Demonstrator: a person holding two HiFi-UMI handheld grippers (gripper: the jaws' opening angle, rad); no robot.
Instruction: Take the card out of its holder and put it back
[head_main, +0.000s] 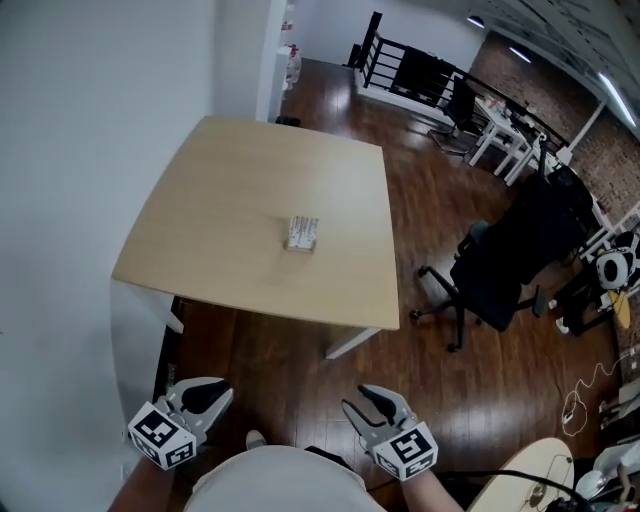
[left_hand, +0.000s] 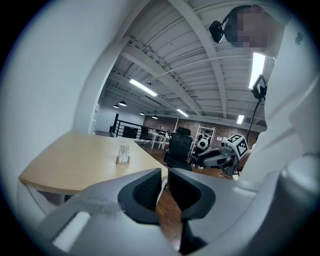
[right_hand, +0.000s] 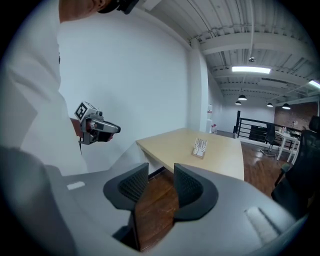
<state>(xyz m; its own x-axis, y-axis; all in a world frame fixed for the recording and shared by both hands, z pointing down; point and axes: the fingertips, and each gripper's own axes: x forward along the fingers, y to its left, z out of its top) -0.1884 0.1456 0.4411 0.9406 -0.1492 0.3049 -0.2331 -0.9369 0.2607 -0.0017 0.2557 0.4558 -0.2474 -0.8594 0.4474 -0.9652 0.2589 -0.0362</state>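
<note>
Black office chair (head_main: 500, 262) sits right of the table (head_main: 220, 200). Card (head_main: 303, 229) stands in its holder (head_main: 299, 244), mid-table. Your left gripper (head_main: 213, 392): jaws narrowly apart, empty. Right gripper (head_main: 366, 400): wider, empty.

We wear a white top (head_main: 270, 482). Our left gripper (head_main: 216, 393) and right gripper (head_main: 360, 402) look alike: a pale grey moulded shell, black ribbed pads (right_hand: 131, 184) lining the jaws, and a white cube (head_main: 160, 437) printed with black square markers at the back.
</note>
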